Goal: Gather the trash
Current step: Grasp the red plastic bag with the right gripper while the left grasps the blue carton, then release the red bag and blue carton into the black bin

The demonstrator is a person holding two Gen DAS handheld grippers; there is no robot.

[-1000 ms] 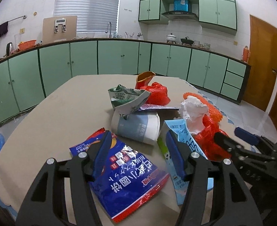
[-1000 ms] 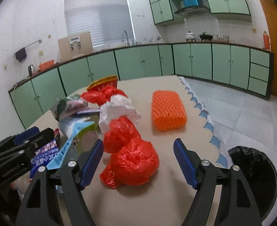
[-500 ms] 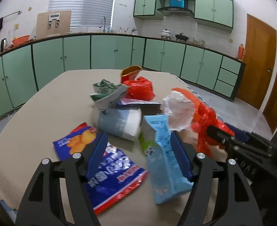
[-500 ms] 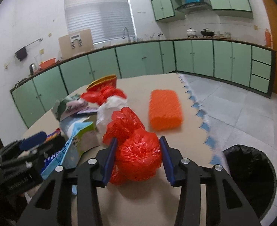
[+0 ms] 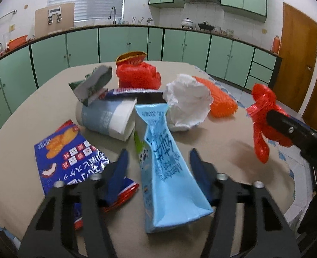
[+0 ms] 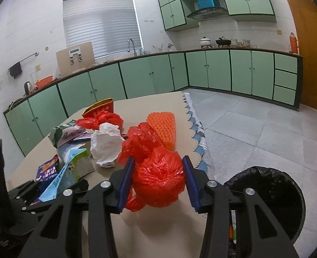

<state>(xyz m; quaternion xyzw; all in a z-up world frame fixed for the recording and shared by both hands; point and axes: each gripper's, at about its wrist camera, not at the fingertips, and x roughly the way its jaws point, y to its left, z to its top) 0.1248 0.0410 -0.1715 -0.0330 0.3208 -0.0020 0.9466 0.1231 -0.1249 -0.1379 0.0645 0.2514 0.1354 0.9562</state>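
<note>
Clearly the right tool (image 6: 158, 185) pinches the knotted red plastic bag (image 6: 158, 182) across its bulge, lifted off the bench (image 6: 169, 232) (light, crinkly, slippery). Left tool (image 5: 158, 167) gapes wide around the flattened blue carton (image 5: 164, 172), best squeezed mid-body.

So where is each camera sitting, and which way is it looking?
Left wrist: sits on the left claw, looking across the table at the blue carton between its open fingers; the right claw shows at right.
Right wrist: sits on the right claw, which grips the red bag, with the bin beyond.
Both views show the white paper wad.
</note>
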